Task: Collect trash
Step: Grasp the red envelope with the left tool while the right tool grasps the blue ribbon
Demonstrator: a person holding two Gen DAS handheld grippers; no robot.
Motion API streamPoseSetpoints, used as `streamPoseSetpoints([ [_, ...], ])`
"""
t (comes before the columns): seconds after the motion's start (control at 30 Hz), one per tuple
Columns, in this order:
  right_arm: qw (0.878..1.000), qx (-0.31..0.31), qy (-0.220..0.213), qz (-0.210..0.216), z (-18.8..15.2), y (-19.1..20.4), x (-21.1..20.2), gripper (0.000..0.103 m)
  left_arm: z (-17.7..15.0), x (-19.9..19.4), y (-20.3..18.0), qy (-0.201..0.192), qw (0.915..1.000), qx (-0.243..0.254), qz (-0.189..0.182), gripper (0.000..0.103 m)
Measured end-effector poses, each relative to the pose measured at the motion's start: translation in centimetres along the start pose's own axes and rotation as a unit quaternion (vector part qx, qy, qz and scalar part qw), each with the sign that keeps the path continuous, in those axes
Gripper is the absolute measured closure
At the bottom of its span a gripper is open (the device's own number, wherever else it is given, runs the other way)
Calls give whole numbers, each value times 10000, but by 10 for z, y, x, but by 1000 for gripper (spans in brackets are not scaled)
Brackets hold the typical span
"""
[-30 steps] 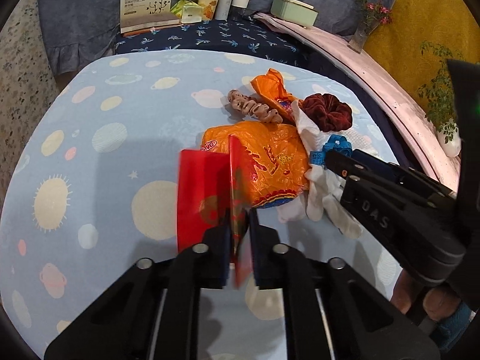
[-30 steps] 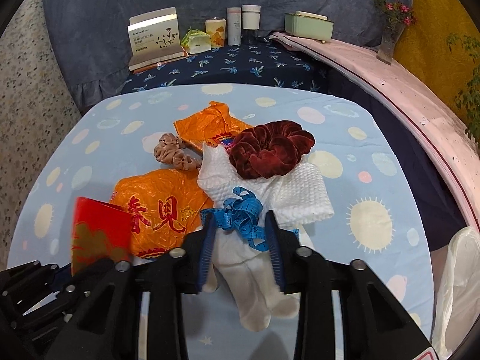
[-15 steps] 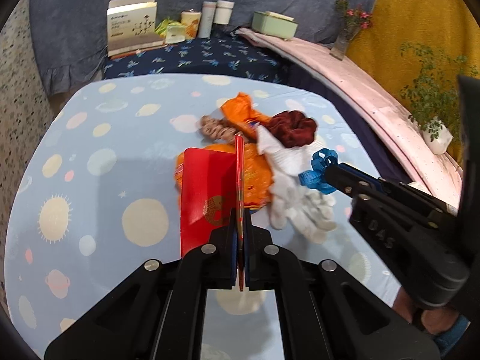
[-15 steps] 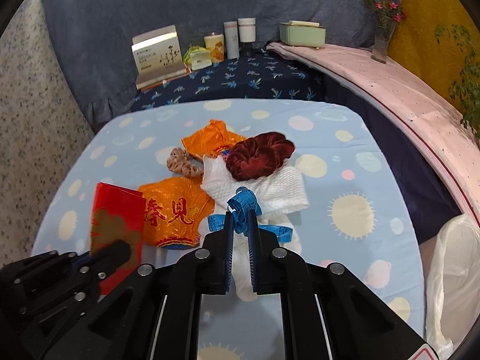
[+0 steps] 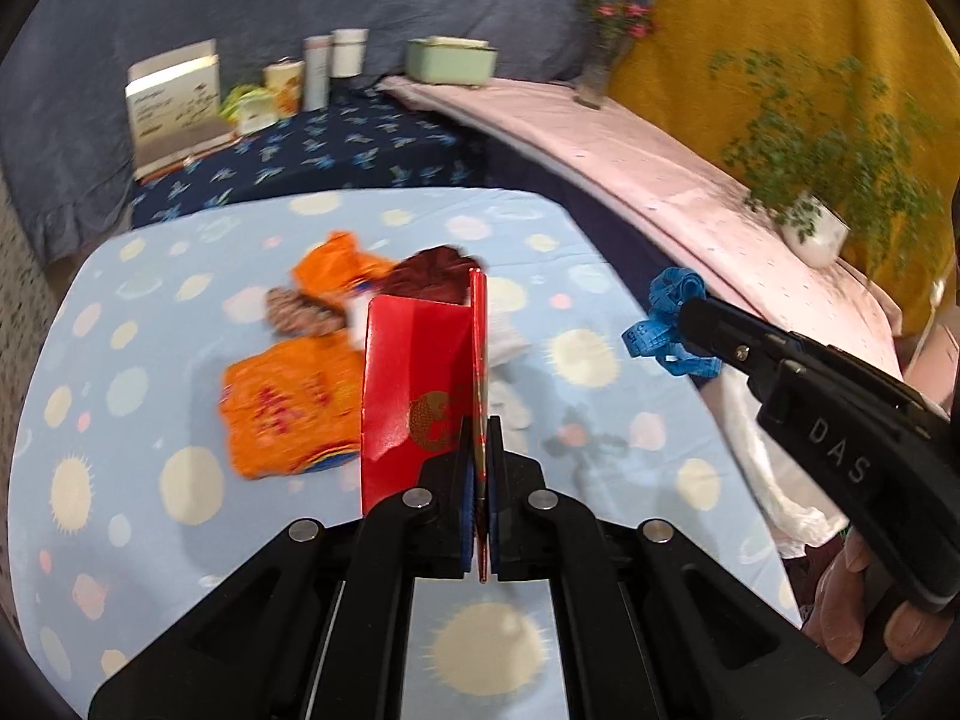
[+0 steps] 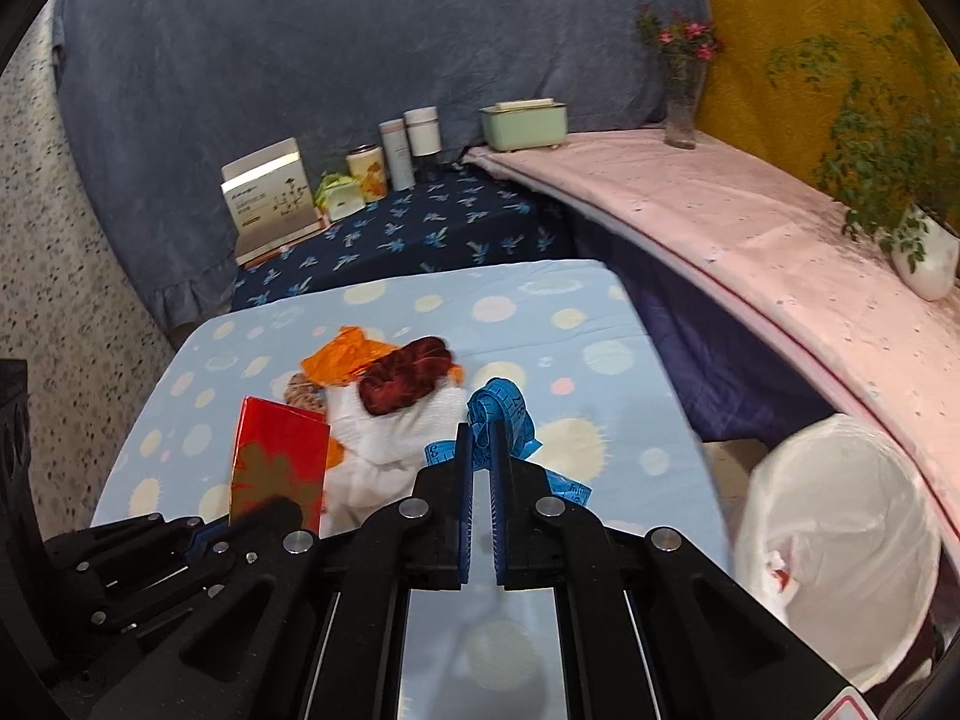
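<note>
The left gripper [image 5: 480, 444] pinches a folded red paper envelope with a gold emblem [image 5: 414, 384] above the blue spotted tablecloth [image 5: 150, 480]. The right gripper [image 6: 481, 438], its side lettered "DAS", clamps a crumpled blue measuring tape [image 6: 501, 405] above that cloth, left of the white bin bag [image 6: 840, 540].
</note>
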State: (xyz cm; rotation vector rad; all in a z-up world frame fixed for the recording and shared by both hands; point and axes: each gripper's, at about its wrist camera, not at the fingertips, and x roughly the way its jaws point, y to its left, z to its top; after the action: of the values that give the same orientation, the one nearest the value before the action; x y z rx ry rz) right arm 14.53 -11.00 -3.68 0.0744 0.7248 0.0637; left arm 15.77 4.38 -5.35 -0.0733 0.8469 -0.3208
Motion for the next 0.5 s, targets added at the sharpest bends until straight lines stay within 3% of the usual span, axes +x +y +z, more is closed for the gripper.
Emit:
streamPoseSetpoints([
  [0.5,9944,838,-212,-609,-24,-121,-51,98,3,21,-136,201,9909,1095,-759,101],
])
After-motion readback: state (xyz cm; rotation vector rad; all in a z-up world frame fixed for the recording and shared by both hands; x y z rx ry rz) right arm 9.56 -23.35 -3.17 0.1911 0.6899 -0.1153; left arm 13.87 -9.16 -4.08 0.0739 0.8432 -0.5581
